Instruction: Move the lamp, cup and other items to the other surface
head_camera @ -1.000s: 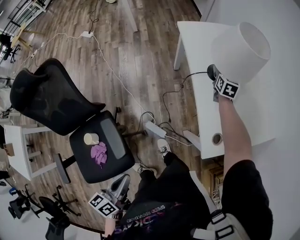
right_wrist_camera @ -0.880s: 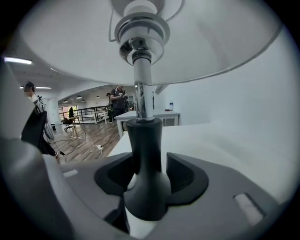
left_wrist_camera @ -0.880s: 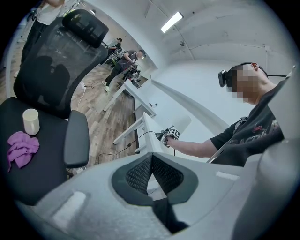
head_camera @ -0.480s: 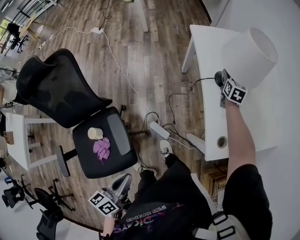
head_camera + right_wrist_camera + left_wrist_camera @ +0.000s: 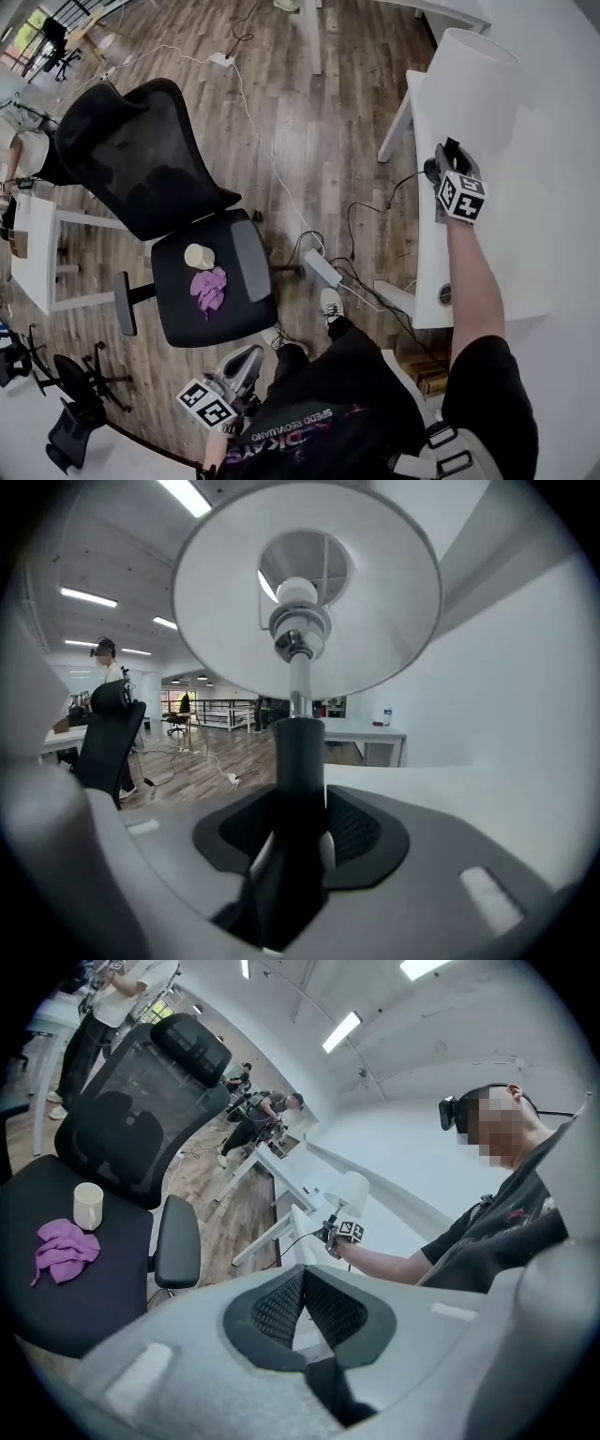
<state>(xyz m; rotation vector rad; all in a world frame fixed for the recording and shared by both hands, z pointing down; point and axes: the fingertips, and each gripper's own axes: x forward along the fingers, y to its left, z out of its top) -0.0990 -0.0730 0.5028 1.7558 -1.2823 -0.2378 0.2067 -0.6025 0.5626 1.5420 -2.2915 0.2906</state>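
Observation:
A lamp with a white shade [image 5: 473,80] stands at the near edge of the white desk [image 5: 431,253]. My right gripper [image 5: 448,157] is shut on the lamp's dark stem [image 5: 300,747] below the shade [image 5: 309,583]; its jaws have just been closing around that stem. A cream cup [image 5: 199,256] and a purple cloth [image 5: 208,289] lie on the black office chair's seat [image 5: 187,323]. My left gripper [image 5: 246,366] hangs low by the person's legs, short of the chair. In the left gripper view the cup [image 5: 88,1206] and cloth [image 5: 66,1246] lie ahead to the left, and the left gripper [image 5: 301,1274] is shut and empty.
The lamp's black cable [image 5: 375,211] runs off the desk to a power strip [image 5: 317,267] on the wooden floor. A small white table [image 5: 37,258] stands left of the chair. More desks and people are farther off.
The right gripper has closed on the lamp's stem and carried it a little along the desk; the shade has turned from showing its open mouth to showing its side. The left gripper has barely shifted.

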